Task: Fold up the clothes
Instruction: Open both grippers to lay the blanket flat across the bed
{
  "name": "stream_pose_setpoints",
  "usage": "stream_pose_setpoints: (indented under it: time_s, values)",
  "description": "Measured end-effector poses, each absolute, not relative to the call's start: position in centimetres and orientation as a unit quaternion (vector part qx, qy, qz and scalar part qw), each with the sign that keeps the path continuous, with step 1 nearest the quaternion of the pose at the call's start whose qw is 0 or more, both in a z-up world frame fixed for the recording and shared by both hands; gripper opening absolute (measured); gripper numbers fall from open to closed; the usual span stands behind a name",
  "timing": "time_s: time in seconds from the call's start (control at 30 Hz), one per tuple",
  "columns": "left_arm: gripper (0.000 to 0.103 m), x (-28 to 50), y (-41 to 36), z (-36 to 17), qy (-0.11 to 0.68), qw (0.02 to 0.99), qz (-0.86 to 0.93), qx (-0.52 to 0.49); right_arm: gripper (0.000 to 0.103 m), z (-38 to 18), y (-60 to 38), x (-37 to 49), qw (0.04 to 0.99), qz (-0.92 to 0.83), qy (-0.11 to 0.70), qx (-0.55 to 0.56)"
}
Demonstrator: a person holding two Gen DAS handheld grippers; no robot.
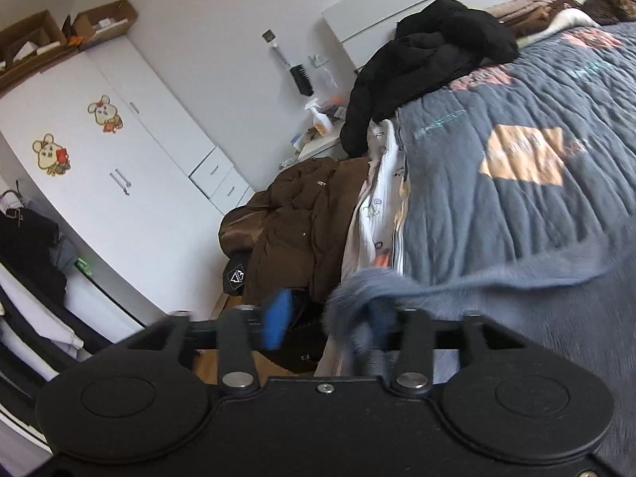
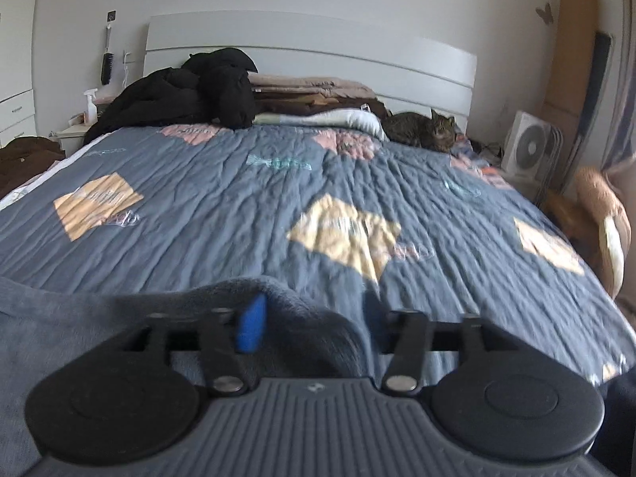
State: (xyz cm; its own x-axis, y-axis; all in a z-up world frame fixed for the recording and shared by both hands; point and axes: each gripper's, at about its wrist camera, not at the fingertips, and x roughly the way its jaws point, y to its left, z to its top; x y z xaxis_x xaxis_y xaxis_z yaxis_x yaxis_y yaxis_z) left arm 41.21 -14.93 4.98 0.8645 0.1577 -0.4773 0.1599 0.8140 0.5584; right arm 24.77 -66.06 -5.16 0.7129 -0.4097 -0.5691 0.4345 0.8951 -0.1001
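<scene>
Grey fleece garment (image 2: 99, 302) hangs between your two tools at the foot of the bed, over the grey patchwork quilt (image 2: 246, 198). Your left gripper (image 1: 326, 318) has its two blue fingers (image 1: 276, 324) spread apart, with a bunched corner of the fleece draped over the right-hand one; whether the cloth is truly pinched, you cannot tell from the blur. Your right gripper (image 2: 310, 322) shows one blue finger (image 2: 251, 328) clear and the other buried under a fold of the same fleece; its grip cannot be judged either.

Only your left wrist view shows the white wardrobe (image 1: 99, 167) with two mouse stickers (image 1: 51, 155), two cardboard boxes (image 1: 101, 20) on its top, and one brown padded jacket (image 1: 302, 218) heaped beside the bed. Only your right wrist view shows one tabby cat (image 2: 421, 129) lying near the headboard (image 2: 318, 51), one white fan (image 2: 530, 147) on the floor, and one tall cardboard sheet (image 2: 572, 51) leaning on the wall.

Both views share one black coat (image 2: 190, 91) piled at the head of the bed, one hanging brush (image 1: 301, 79) and one spray bottle (image 2: 90, 107).
</scene>
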Motion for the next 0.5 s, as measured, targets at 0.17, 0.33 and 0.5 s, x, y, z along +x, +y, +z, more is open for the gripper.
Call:
stream_pose_setpoints:
  time_s: [0.17, 0.33, 0.5]
  values:
    - [0.057, 34.0, -14.0, 6.5, 0.246, 0.926, -0.053, 0.281, 0.096, -4.2, -65.7, 19.5, 0.928, -0.223, 0.296, 0.024]
    - [0.072, 25.2, -15.1, 5.3, 0.244, 0.930, -0.132, 0.242, 0.099, -2.6, -64.0, 11.6, 0.935, -0.222, 0.274, 0.037]
    - [0.072, 17.2, -15.1, 2.7, 0.258, 0.925, -0.195, 0.201, 0.099, -4.1, -59.1, 3.4, 0.942, -0.183, 0.278, 0.043]
